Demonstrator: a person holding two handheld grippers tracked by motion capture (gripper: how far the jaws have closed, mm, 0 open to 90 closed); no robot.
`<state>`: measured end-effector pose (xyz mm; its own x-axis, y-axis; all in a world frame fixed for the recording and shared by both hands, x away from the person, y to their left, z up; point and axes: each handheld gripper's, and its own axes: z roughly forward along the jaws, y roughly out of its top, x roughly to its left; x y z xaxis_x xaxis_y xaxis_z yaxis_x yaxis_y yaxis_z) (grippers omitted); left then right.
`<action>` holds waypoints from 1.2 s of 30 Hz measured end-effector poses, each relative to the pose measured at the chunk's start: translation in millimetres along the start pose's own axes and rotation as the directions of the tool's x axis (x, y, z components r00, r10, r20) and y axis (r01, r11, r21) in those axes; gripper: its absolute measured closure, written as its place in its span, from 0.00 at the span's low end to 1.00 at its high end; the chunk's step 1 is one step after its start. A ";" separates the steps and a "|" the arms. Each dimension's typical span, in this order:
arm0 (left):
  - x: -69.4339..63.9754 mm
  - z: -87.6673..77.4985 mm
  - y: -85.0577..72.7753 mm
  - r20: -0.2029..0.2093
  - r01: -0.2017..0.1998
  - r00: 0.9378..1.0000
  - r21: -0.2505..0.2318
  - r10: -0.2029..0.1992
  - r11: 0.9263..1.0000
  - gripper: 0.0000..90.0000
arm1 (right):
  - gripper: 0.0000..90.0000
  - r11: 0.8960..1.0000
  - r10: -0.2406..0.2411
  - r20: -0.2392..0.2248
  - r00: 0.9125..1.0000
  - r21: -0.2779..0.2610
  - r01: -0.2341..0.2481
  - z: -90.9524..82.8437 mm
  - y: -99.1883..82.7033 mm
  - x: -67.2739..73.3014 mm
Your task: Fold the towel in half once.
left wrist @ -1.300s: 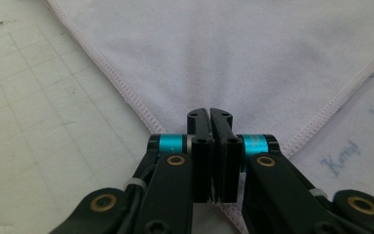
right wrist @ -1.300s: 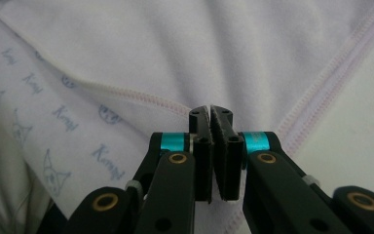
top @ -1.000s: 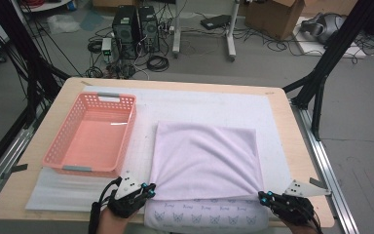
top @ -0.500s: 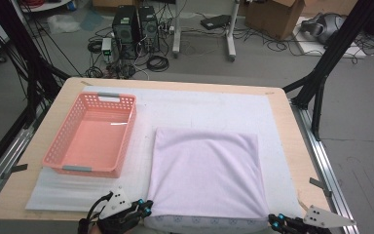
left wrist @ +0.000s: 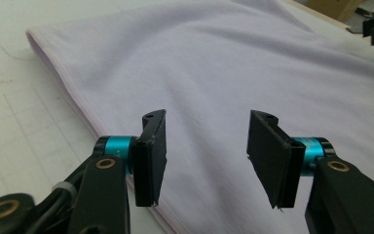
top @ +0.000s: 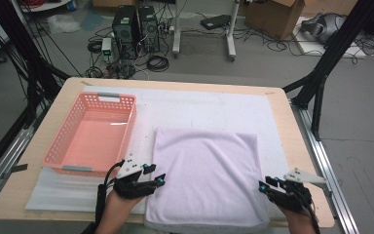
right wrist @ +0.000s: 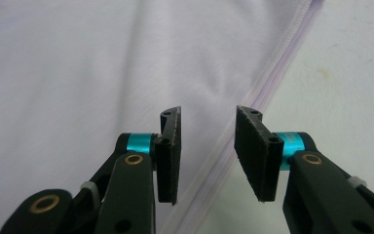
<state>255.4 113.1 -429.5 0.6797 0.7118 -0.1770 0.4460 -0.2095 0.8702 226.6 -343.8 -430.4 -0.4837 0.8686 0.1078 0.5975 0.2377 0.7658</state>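
Left gripper (top: 159, 181) and right gripper (top: 264, 186) sat at the near side edges of the folded lilac towel (top: 207, 178); both sets of jaws had just been opening, released, nothing between them. Judged: one fold finished, towel lying flat on the surface (top: 292, 131). Next move likely calls for regripping an edge for another fold. Beyond it, the pink basket (top: 61, 153) stood empty.

My left gripper (top: 148, 183) has the pink basket (top: 93, 131) just beyond it, blocking travel that way. The white mat (top: 209, 109) past the folded towel (top: 207, 175) lies open. My right gripper (top: 271, 189) sits near the table edge (top: 306, 161).
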 end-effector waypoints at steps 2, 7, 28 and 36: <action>5.7 6.6 4.7 -0.006 0.015 1.000 -0.001 -0.015 1.000 0.52 | 0.69 0.999 0.008 0.002 1.000 0.032 -0.008 18.5 7.0 -1.6; 16.2 21.2 14.9 -0.029 0.040 0.999 0.005 -0.040 0.999 0.50 | 0.97 0.992 -0.074 0.029 0.997 0.103 0.070 30.2 14.1 1.3; 54.6 82.7 47.9 -0.151 0.103 0.985 0.097 -0.088 0.990 0.45 | 0.54 0.999 0.037 0.076 0.996 0.003 -0.038 33.0 42.2 -42.1; 69.2 99.8 49.9 -0.235 0.132 0.967 0.113 -0.102 0.985 0.45 | 0.52 0.997 0.046 0.113 0.993 0.053 -0.052 72.6 59.5 -58.3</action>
<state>382.8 85.0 -444.2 0.4743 0.8671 -0.1521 0.5946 -0.1882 0.7817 336.9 -348.7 -437.1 -0.3804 0.9222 0.0700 0.6551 0.2152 0.7243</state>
